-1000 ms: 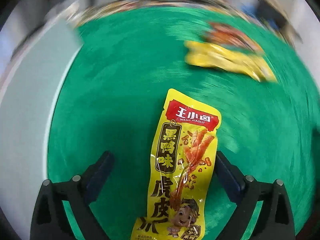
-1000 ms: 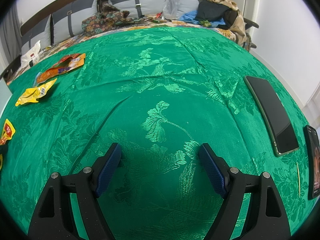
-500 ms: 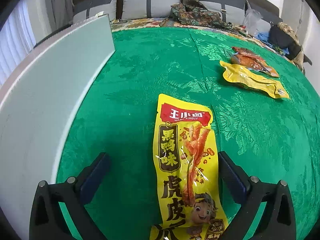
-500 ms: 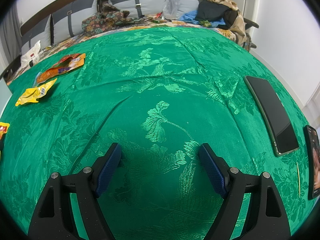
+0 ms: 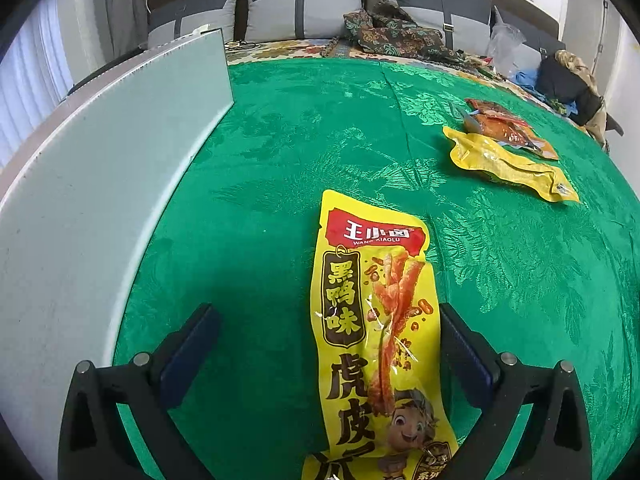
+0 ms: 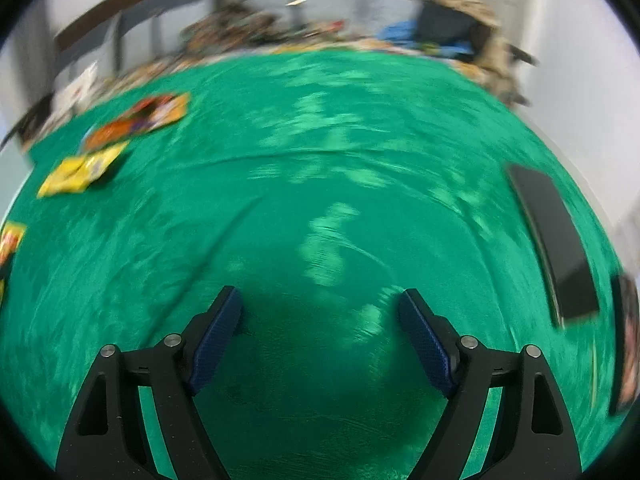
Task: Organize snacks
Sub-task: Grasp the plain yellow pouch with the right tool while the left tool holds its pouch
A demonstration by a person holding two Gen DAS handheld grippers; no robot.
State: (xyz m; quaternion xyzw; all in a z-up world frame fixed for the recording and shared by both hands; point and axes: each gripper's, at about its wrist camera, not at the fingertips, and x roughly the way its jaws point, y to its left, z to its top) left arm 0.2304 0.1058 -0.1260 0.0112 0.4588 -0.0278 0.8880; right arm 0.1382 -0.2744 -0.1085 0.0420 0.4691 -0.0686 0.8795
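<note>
A long yellow snack packet (image 5: 372,320) with a red label lies flat on the green cloth (image 5: 280,152). My left gripper (image 5: 326,320) stands wide open over it, and the packet's lower half lies between the fingers, close to the right one. Farther right lie a plain yellow packet (image 5: 508,164) and an orange packet (image 5: 504,126). In the blurred right wrist view my right gripper (image 6: 320,312) is open over bare cloth, with the yellow packet (image 6: 80,168) and orange packet (image 6: 140,120) far to its left.
A pale grey-white panel (image 5: 92,184) runs along the cloth's left side. A dark flat device (image 6: 556,240) and a second one (image 6: 624,340) lie at the right edge. Cushions and clothes (image 5: 396,36) line the far side.
The left wrist view has tilted up and steadied, with the packet lower in it and still loose between the fingers. The right wrist view has turned blurred and shifted a little; its gripper stays open.
</note>
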